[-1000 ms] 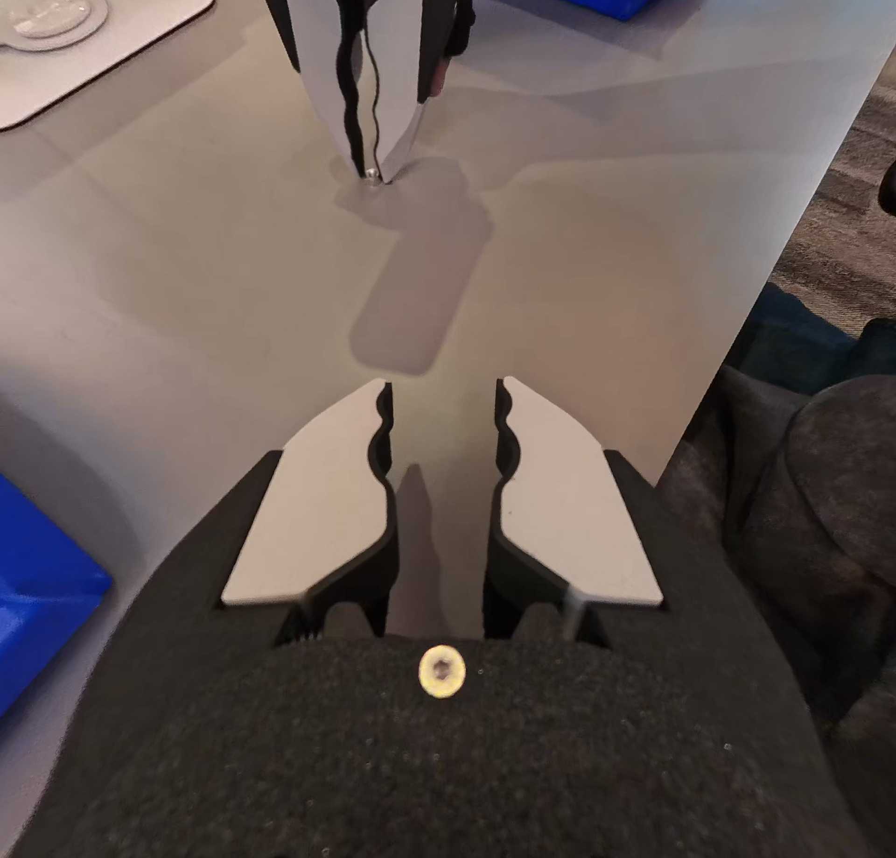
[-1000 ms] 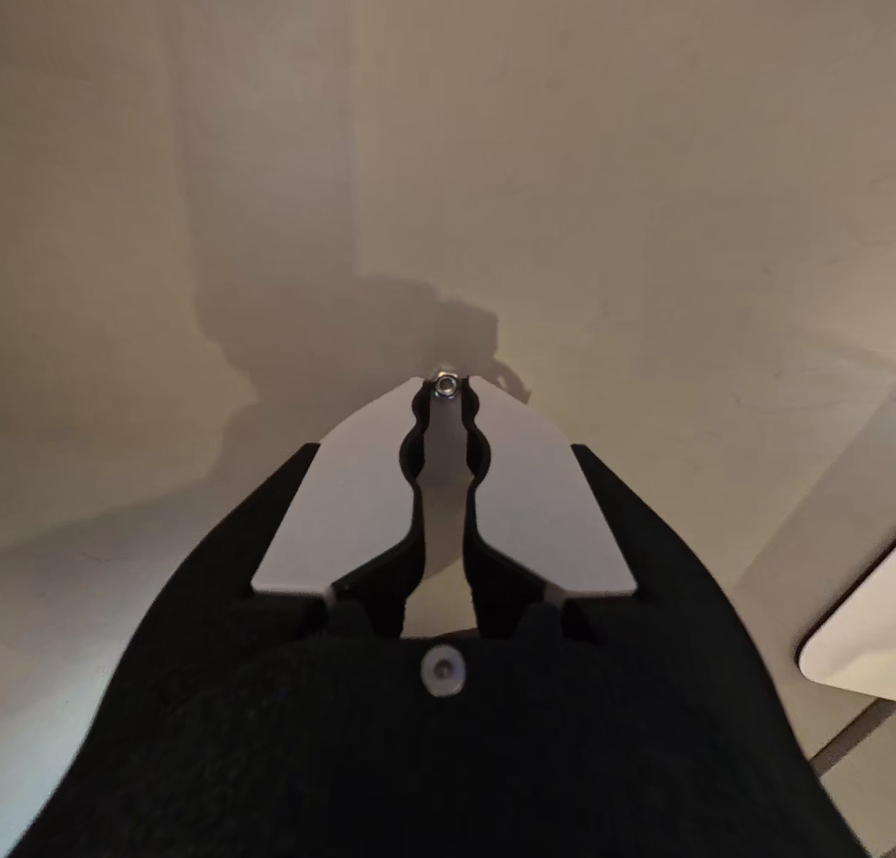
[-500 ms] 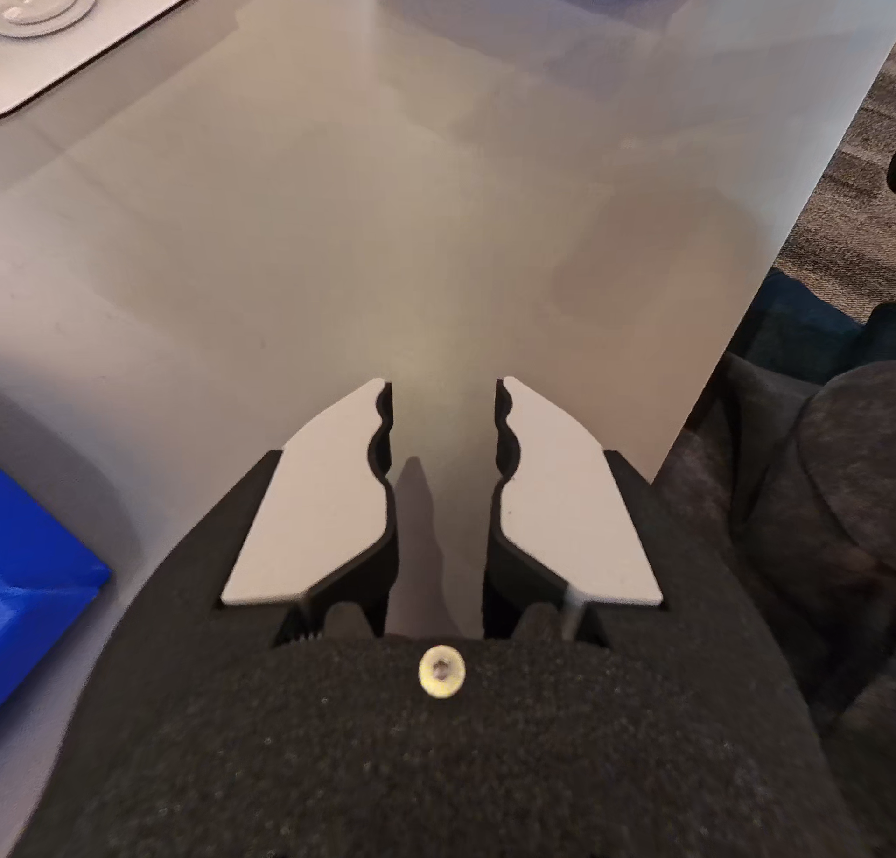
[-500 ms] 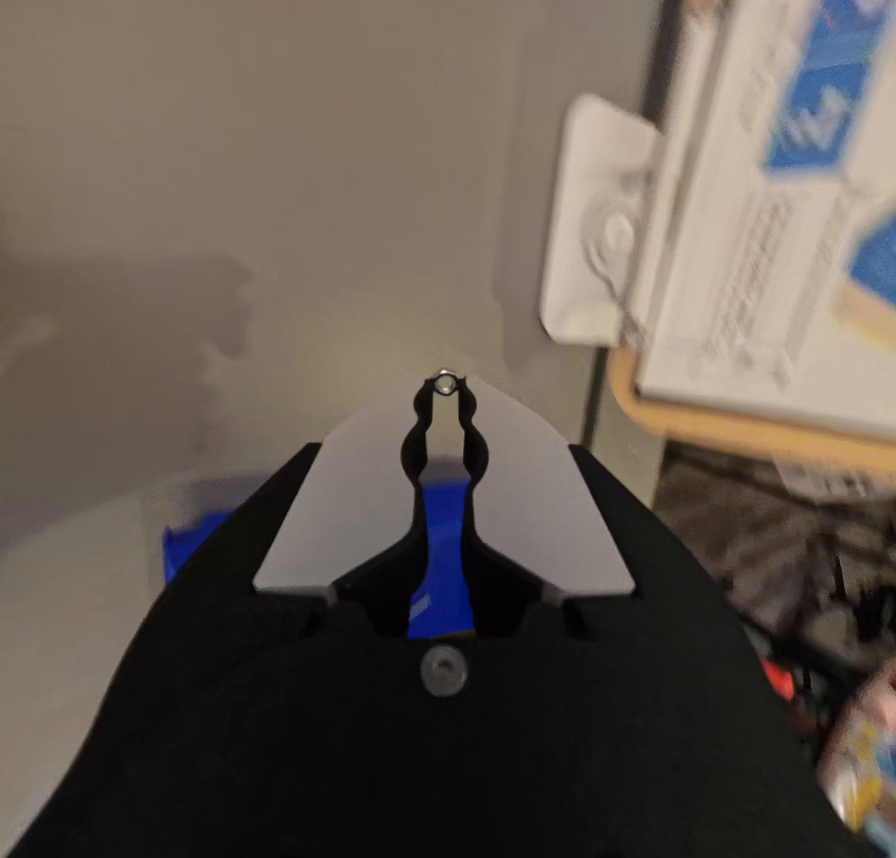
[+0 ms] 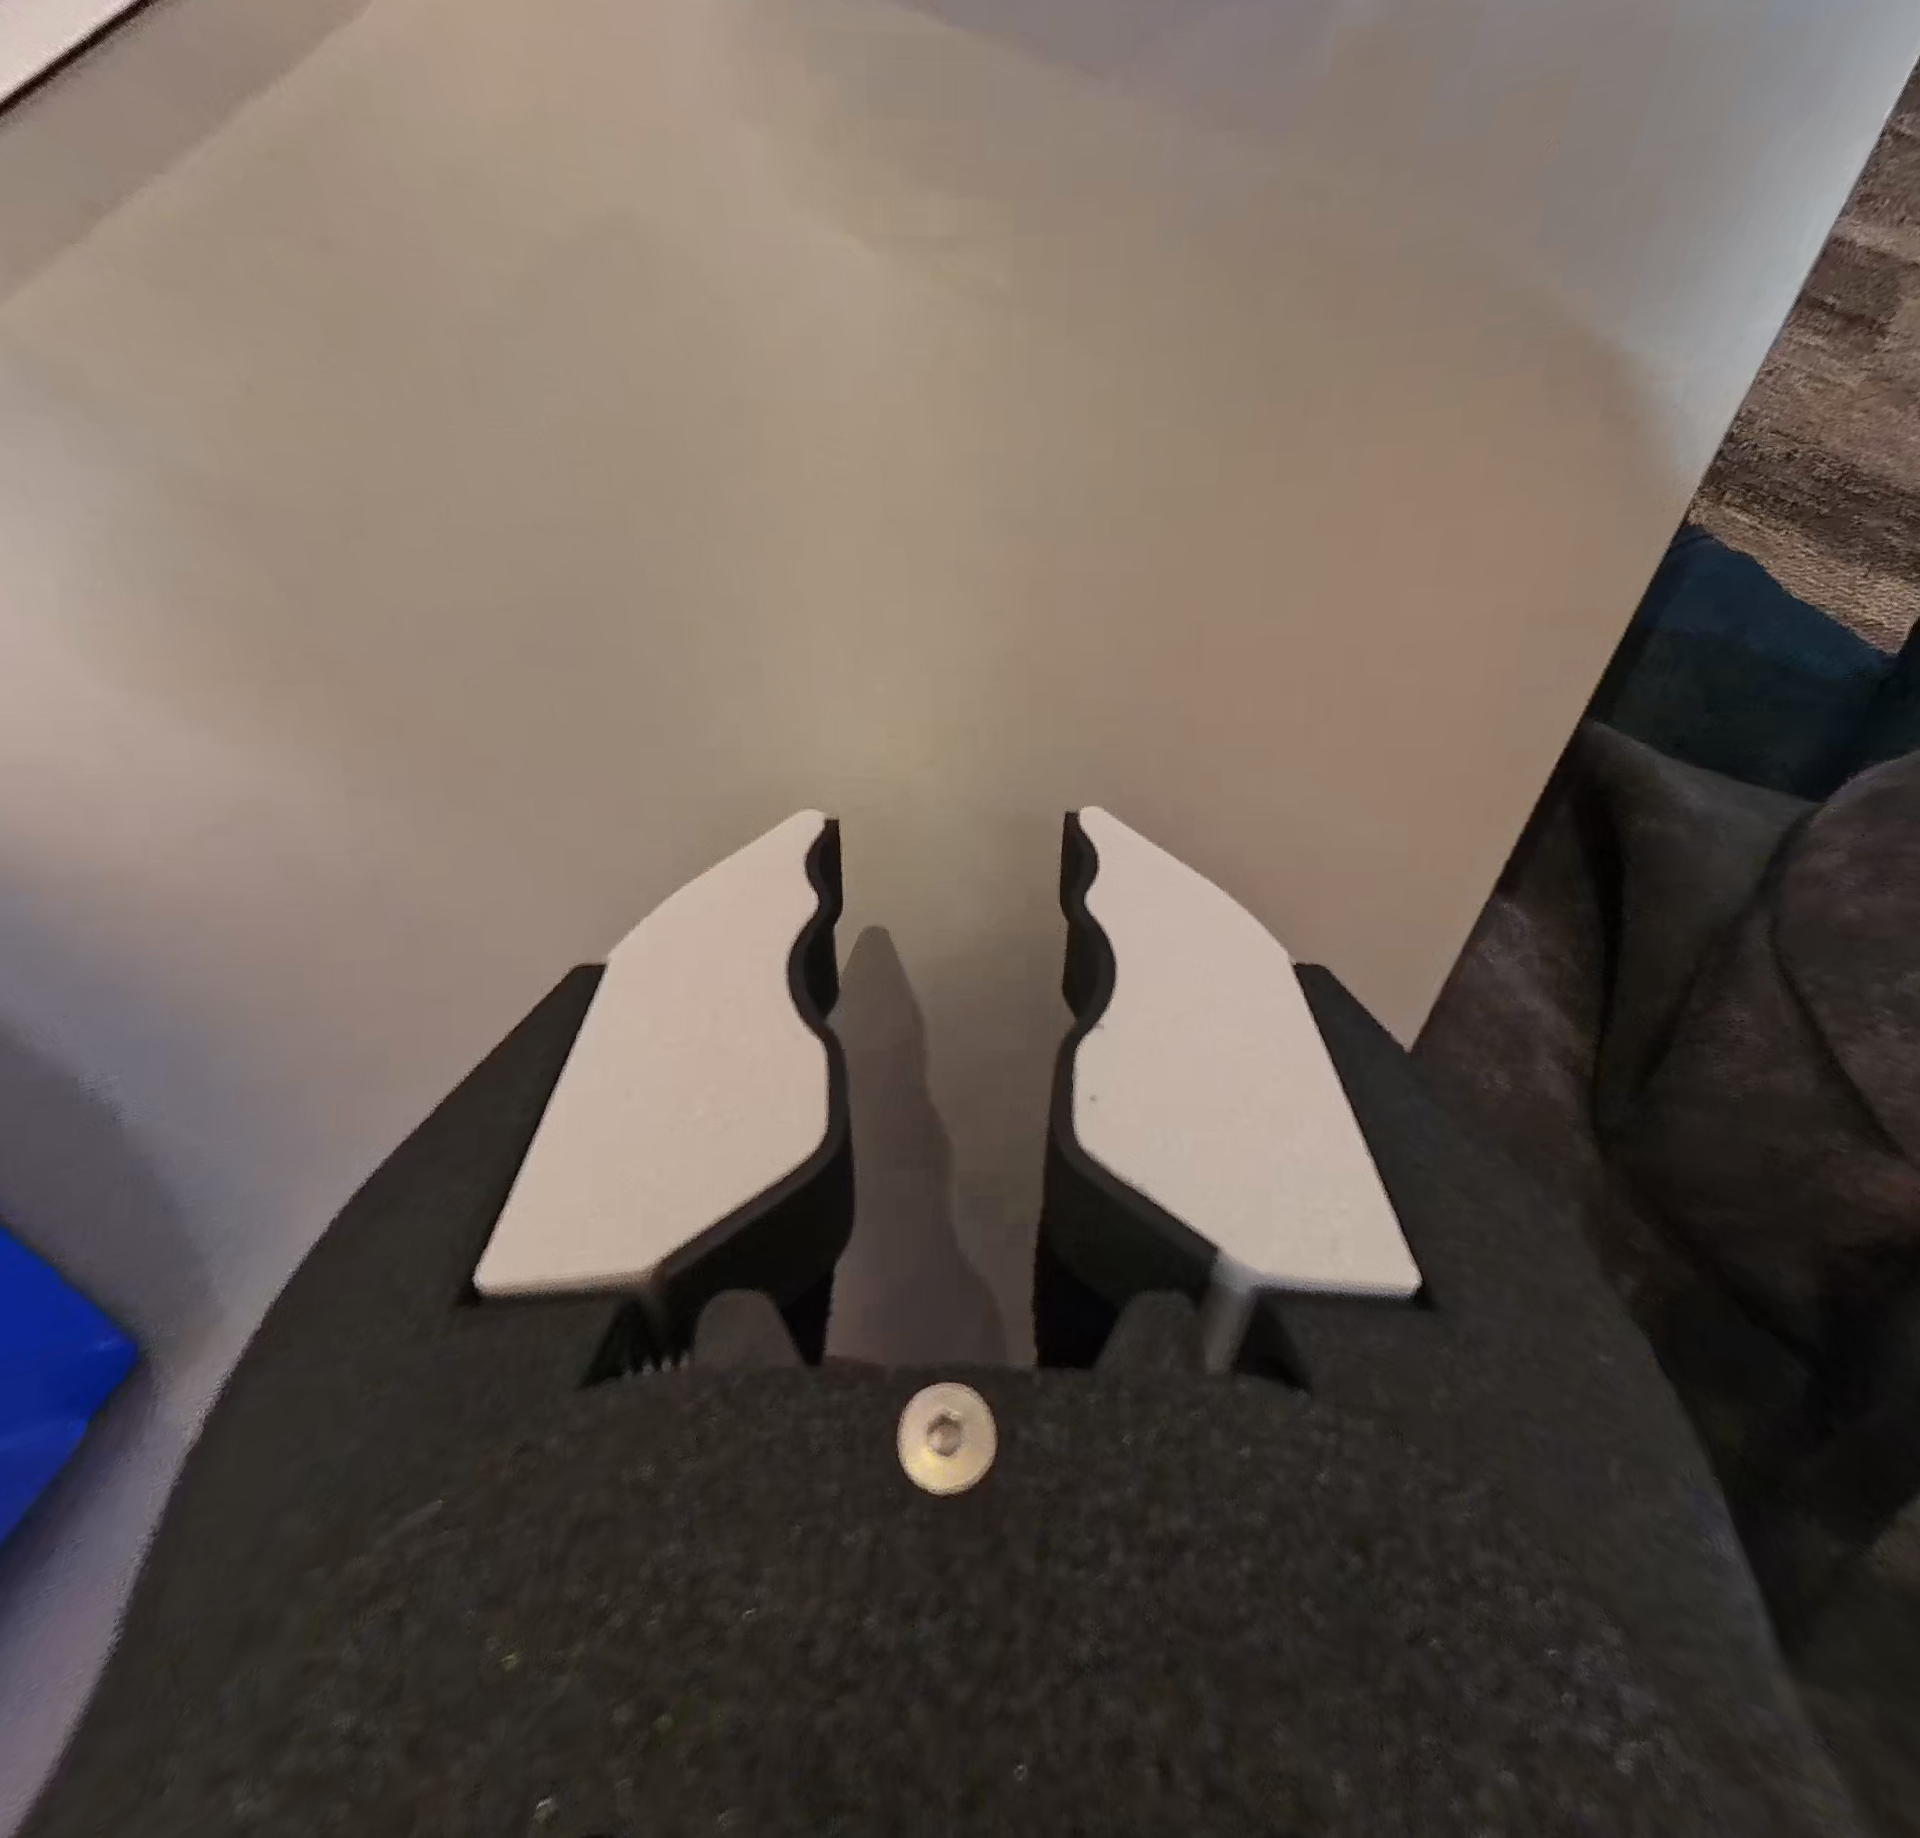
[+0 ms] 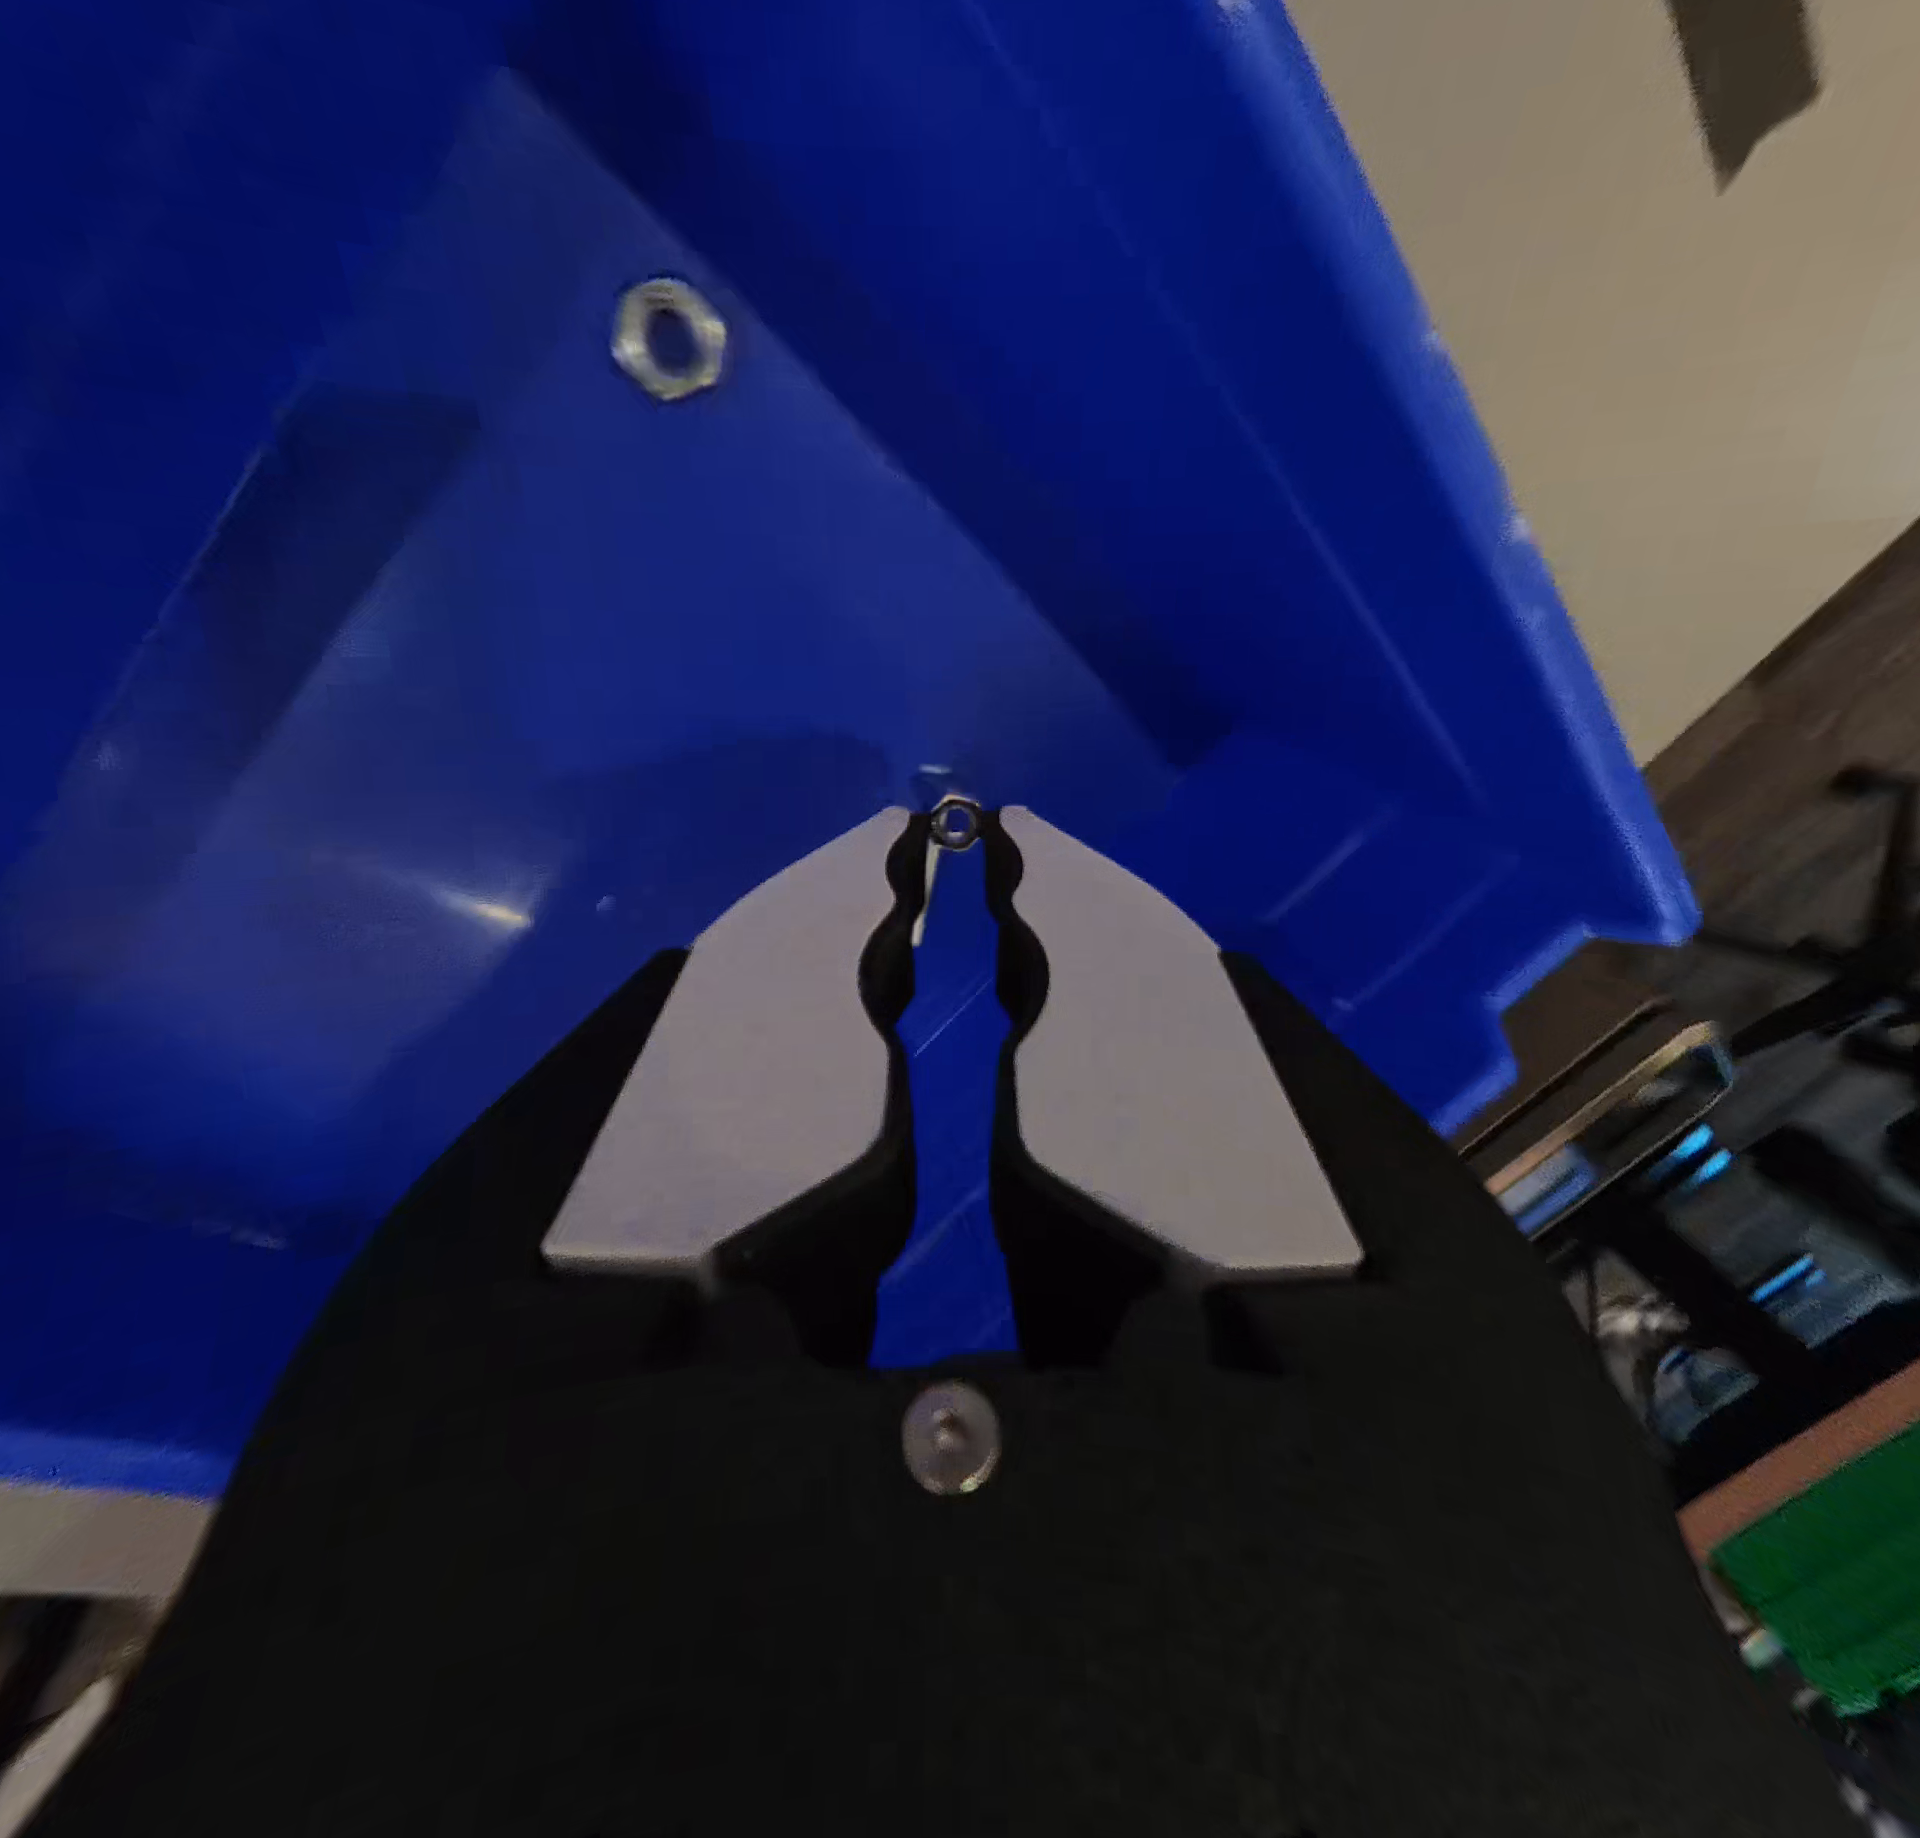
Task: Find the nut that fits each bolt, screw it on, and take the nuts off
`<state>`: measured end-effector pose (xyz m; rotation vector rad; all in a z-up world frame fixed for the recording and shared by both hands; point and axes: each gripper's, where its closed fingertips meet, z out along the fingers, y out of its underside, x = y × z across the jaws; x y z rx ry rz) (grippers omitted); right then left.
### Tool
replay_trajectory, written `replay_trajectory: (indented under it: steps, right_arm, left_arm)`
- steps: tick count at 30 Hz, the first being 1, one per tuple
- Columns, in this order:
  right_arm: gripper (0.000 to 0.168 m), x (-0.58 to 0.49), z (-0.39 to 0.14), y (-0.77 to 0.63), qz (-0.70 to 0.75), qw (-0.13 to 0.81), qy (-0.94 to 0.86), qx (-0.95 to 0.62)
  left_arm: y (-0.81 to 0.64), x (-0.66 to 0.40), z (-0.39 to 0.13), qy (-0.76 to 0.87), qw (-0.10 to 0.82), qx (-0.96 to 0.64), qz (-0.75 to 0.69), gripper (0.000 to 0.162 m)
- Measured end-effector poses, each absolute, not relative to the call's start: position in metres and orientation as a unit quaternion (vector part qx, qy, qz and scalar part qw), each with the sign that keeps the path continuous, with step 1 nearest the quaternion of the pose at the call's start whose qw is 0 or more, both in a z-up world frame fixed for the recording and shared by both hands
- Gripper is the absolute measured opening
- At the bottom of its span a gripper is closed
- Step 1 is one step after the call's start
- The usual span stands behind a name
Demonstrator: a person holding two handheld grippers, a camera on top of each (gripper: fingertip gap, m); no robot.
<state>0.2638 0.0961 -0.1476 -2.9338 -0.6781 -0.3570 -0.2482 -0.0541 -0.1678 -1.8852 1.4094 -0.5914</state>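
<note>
Right tool (image 6: 954, 824) swung over blue bin (image 6: 727, 593), pinching small nut (image 6: 953, 823) | left tool (image 5: 948, 832) agape, table (image 5: 727, 438) only

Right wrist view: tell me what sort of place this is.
Probably a workshop or lab bench: a blue parts bin holding a loose large nut, a pale tabletop, and cluttered equipment beyond the table edge.

Workshop or lab: blue parts bin (image 6: 727, 593), bare worktable (image 5: 727, 438), cluttered equipment shelves (image 6: 1714, 1217).
</note>
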Motion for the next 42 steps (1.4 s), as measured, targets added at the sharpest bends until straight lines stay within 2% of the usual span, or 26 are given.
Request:
replay_trajectory:
  steps: [4, 8, 11, 13, 16, 19, 21, 24, 28, 31, 35, 39, 42]
  right_arm:
    - [0.011, 0.289, -0.172, 0.098, -0.141, -0.011, -0.143, -0.98]
    - [0.011, 0.298, -0.185, 0.096, -0.149, -0.033, -0.109, -0.982]
    - [0.023, 0.309, -0.174, 0.096, -0.209, -0.028, -0.128, -0.969]
    - [0.025, 0.296, -0.142, 0.104, -0.211, 0.044, -0.13, -0.968]
    - [0.03, 0.236, -0.061, 0.104, -0.153, 0.256, -0.133, -0.945]
    - [0.028, 0.101, -0.003, 0.057, 0.058, 0.458, -0.204, -0.863]
    - [0.026, 0.01, 0.01, 0.005, 0.232, 0.53, -0.233, -0.781]
    - [0.029, -0.079, -0.029, -0.048, 0.391, 0.527, -0.234, -0.717]
    - [0.029, -0.11, -0.083, -0.057, 0.38, 0.535, -0.229, -0.719]
    - [0.022, -0.105, -0.082, -0.055, 0.358, 0.554, -0.222, -0.718]
    - [0.023, -0.11, -0.1, -0.059, 0.355, 0.52, -0.229, -0.742]
    - [0.022, -0.115, -0.103, -0.061, 0.332, 0.52, -0.249, -0.746]
    - [0.021, -0.122, -0.1, -0.064, 0.333, 0.521, -0.264, -0.74]
  left_arm:
    - [-0.055, -0.249, -0.173, 0.55, 0.345, -0.73, -0.212, 0.04]
    - [-0.057, -0.251, -0.176, 0.557, 0.347, -0.728, -0.198, 0.042]
    - [-0.057, -0.252, -0.176, 0.552, 0.348, -0.731, -0.2, 0.042]
    - [-0.058, -0.252, -0.174, 0.547, 0.347, -0.732, -0.212, 0.042]
    - [-0.059, -0.254, -0.168, 0.535, 0.352, -0.735, -0.223, 0.042]
    - [-0.057, -0.254, -0.157, 0.52, 0.365, -0.734, -0.238, 0.042]
    - [-0.056, -0.254, -0.151, 0.511, 0.373, -0.734, -0.247, 0.042]
    - [-0.054, -0.256, -0.148, 0.5, 0.373, -0.739, -0.254, 0.042]
    - [-0.051, -0.259, -0.142, 0.487, 0.371, -0.746, -0.262, 0.041]
    - [-0.042, -0.273, -0.125, 0.48, 0.384, -0.747, -0.254, 0.04]
    - [-0.003, -0.338, -0.093, 0.444, 0.402, -0.779, -0.183, 0.041]
    - [0.05, -0.419, -0.093, 0.381, 0.343, -0.856, -0.065, 0.042]
    - [0.081, -0.434, -0.116, 0.348, 0.261, -0.898, -0.066, 0.041]
